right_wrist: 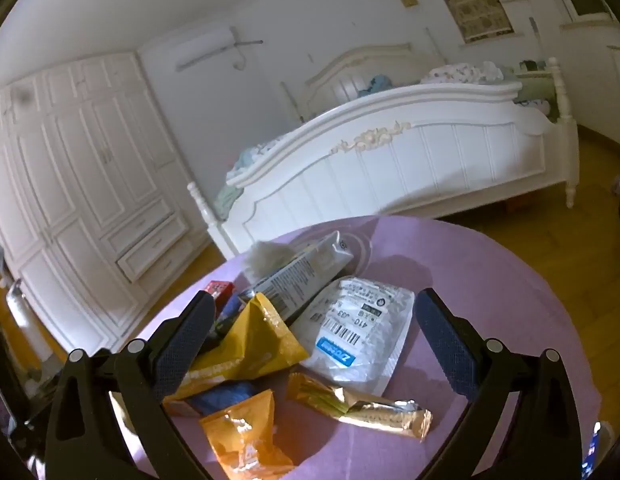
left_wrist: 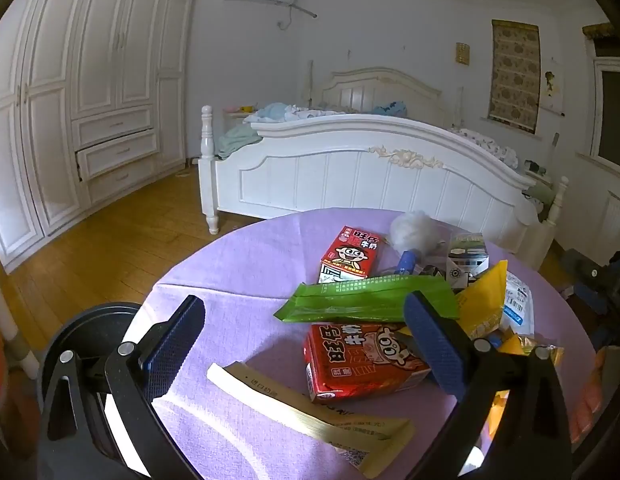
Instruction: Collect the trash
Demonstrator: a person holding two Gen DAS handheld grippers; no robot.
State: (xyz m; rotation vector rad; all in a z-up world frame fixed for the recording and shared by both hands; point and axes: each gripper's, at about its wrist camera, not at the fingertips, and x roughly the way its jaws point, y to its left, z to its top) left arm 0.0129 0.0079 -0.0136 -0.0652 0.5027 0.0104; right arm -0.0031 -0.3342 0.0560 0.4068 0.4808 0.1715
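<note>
Trash lies on a round table with a purple cloth (left_wrist: 238,272). In the left wrist view my left gripper (left_wrist: 306,340) is open above a red milk carton (left_wrist: 362,360), a green wrapper (left_wrist: 366,298) and a pale yellow packet (left_wrist: 310,408). A second red carton (left_wrist: 350,254) and a white wad (left_wrist: 414,230) lie farther back. In the right wrist view my right gripper (right_wrist: 314,338) is open over a yellow bag (right_wrist: 254,344), a white labelled pouch (right_wrist: 362,336), a gold wrapper (right_wrist: 358,404), an orange wrapper (right_wrist: 246,436) and a grey carton (right_wrist: 302,276).
A dark round bin (left_wrist: 90,344) stands at the table's left edge. A white bed (left_wrist: 370,164) stands behind the table, a white wardrobe (left_wrist: 70,92) at the left. The floor (left_wrist: 110,232) is wooden.
</note>
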